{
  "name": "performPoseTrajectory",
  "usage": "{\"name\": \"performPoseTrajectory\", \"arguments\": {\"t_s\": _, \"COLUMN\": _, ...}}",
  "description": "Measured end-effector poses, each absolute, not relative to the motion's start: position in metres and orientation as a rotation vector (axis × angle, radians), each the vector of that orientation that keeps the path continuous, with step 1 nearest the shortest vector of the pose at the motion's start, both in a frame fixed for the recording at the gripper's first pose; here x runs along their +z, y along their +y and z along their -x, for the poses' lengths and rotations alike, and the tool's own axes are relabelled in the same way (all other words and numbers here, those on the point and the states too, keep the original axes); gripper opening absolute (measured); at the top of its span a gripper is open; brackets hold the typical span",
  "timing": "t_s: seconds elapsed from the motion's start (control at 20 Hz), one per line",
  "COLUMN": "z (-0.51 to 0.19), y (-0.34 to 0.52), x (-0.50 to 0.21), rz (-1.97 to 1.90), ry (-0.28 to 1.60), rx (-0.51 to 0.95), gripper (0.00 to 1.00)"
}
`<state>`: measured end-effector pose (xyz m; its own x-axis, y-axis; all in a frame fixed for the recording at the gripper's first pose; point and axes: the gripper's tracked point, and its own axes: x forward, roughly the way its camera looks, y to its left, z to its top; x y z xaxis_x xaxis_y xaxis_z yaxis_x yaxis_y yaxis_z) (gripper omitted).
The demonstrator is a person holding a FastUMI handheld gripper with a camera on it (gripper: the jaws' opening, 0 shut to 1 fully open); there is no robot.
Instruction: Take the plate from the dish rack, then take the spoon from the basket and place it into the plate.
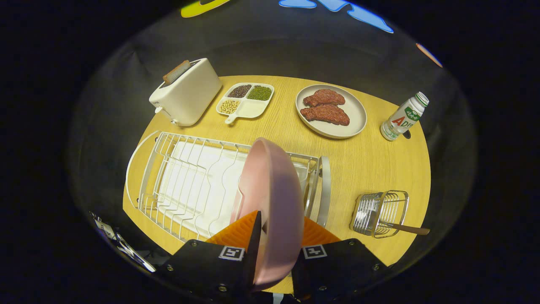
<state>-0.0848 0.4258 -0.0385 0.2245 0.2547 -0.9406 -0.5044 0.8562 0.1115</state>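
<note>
A pink plate stands on edge between my fingers, and my gripper is shut on its rim. The plate hangs over the right end of the white wire dish rack, hiding part of it. To the right of the rack stands a small wire basket. A brown spoon handle sticks out of the basket's right side; the spoon's bowl is hidden inside.
On the round wooden table beyond the rack stand a white toaster with bread, a divided dish of beans, a plate with two pieces of meat and a small bottle at the far right.
</note>
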Motion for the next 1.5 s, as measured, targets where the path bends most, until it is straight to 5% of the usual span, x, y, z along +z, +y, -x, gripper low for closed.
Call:
{"name": "performPoseTrajectory", "arguments": {"t_s": 0.4, "z": 0.062, "y": 0.43, "x": -0.021, "rz": 0.374, "ry": 1.186, "rx": 0.529, "gripper": 0.27}}
{"name": "performPoseTrajectory", "arguments": {"t_s": 1.0, "z": 0.05, "y": 0.444, "x": -0.006, "rz": 0.541, "ry": 1.075, "rx": 0.547, "gripper": 0.27}}
{"name": "performPoseTrajectory", "arguments": {"t_s": 1.5, "z": 0.083, "y": 0.398, "x": 0.039, "rz": 0.317, "ry": 1.102, "rx": 0.602, "gripper": 0.27}}
